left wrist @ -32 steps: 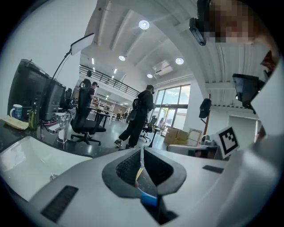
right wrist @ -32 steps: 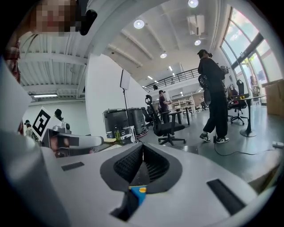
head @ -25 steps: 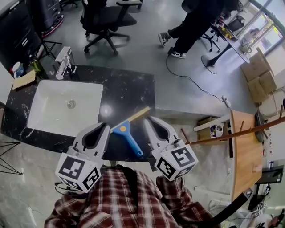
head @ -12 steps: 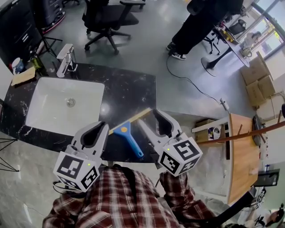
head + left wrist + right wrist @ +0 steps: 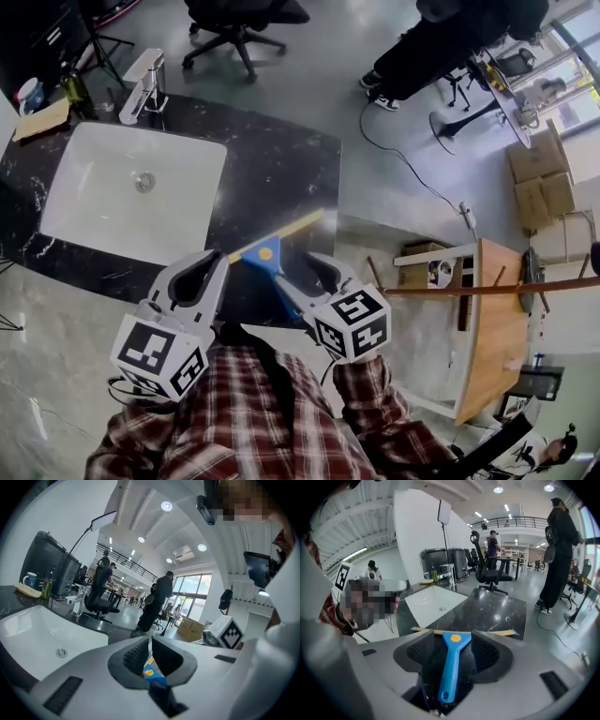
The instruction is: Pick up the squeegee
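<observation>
The squeegee (image 5: pixel 265 253), with a blue handle and a pale yellow blade, lies flat on the black stone counter (image 5: pixel 281 169) near its front edge. My right gripper (image 5: pixel 298 272) points down over it and is open. In the right gripper view the blue handle (image 5: pixel 451 667) runs between the two jaws with a gap on each side, and the pads are not pressing on it. My left gripper (image 5: pixel 220 259) hovers just left of the squeegee with its jaws shut and nothing in them. Its own view shows a bit of the blue squeegee (image 5: pixel 151 674) past the tips.
A white sink (image 5: pixel 112 197) with a chrome faucet (image 5: pixel 142 84) is set into the counter to the left. A sponge, a mug and a bottle sit at the far left corner. A wooden table (image 5: pixel 497 319) stands to the right. An office chair and a standing person are beyond the counter.
My right gripper's jaws have opened and it has dropped and tilted down, from beside the squeegee to astride its handle. The left gripper has sunk slightly.
</observation>
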Available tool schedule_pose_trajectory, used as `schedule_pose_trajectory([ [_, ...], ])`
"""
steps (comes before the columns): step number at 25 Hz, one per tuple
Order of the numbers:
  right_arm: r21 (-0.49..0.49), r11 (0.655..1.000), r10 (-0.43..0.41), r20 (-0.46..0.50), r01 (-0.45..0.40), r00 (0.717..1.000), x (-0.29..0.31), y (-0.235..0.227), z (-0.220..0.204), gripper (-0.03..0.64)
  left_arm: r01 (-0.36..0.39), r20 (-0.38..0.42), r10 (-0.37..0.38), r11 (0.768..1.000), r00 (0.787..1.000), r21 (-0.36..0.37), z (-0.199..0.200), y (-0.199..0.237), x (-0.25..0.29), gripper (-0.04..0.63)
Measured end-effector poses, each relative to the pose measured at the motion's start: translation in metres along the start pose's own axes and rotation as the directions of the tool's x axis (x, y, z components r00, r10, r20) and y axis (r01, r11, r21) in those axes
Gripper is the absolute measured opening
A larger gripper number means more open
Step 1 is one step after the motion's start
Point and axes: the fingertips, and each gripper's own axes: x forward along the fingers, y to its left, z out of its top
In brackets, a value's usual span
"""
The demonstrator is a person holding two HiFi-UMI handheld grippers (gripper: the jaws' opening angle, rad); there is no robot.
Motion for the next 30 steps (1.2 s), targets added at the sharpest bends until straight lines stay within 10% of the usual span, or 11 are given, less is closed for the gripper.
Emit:
schedule_pose_trajectory([
  [14,-0.013,0.999,-0.034,-0.302,0.032,0.953,0.066,0.0,-0.063,0.236,0.008,-0.043,-0.009,1.0,0.999,-0.029,-0.024,0.014,0.002,0.032],
  [30,0.018,0.998,-0.051,-0.308,0.06,0.95,0.079,-0.005,-0.072,0.138,-0.006,-0.05,0.004,0.999,0.999,-0.048,-0.029,0.02,-0.007,0.032],
])
